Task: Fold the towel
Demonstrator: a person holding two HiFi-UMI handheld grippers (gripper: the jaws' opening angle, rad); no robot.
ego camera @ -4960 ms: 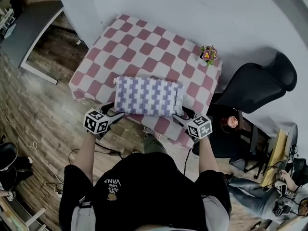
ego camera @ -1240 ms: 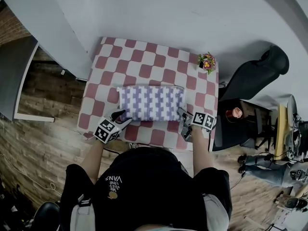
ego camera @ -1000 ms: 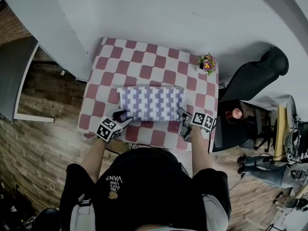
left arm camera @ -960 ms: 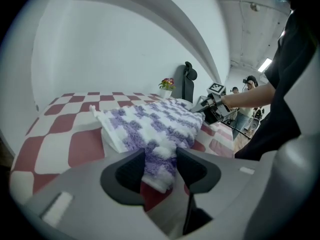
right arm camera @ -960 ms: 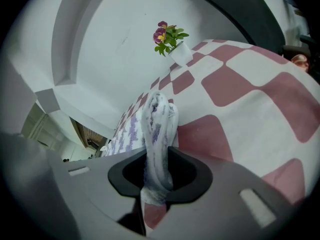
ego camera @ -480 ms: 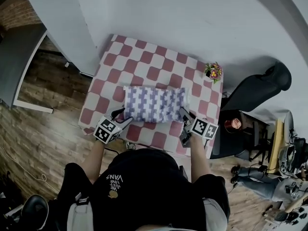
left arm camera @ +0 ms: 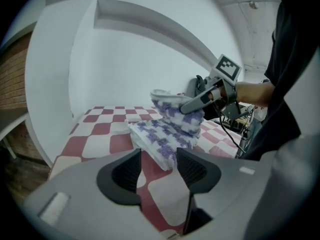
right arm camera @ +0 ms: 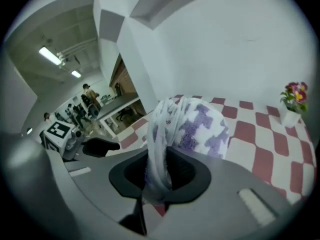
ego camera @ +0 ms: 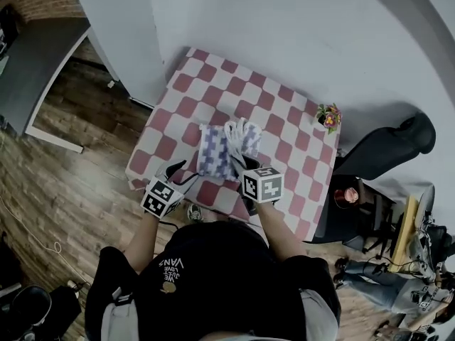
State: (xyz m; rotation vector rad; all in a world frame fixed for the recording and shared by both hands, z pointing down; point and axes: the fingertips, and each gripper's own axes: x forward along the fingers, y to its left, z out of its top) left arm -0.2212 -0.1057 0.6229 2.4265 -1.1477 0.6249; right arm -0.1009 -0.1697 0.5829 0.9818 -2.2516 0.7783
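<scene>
Left gripper: jaws apart, empty, just off the near left corner of the towel.
Right gripper: clamped on the towel's right end; it has swung from the near right corner to mid-towel.
Towel: on the table, right half raised.
Status: crosswise fold apparently under way.

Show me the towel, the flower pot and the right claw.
towel (ego camera: 213,155): head view, on its flat lower layer.
flower pot (right arm camera: 289,117): right gripper view, on the white pot under the blossoms.
right claw (right arm camera: 159,173): right gripper view, midway between its fingertips, shut on the towel.
</scene>
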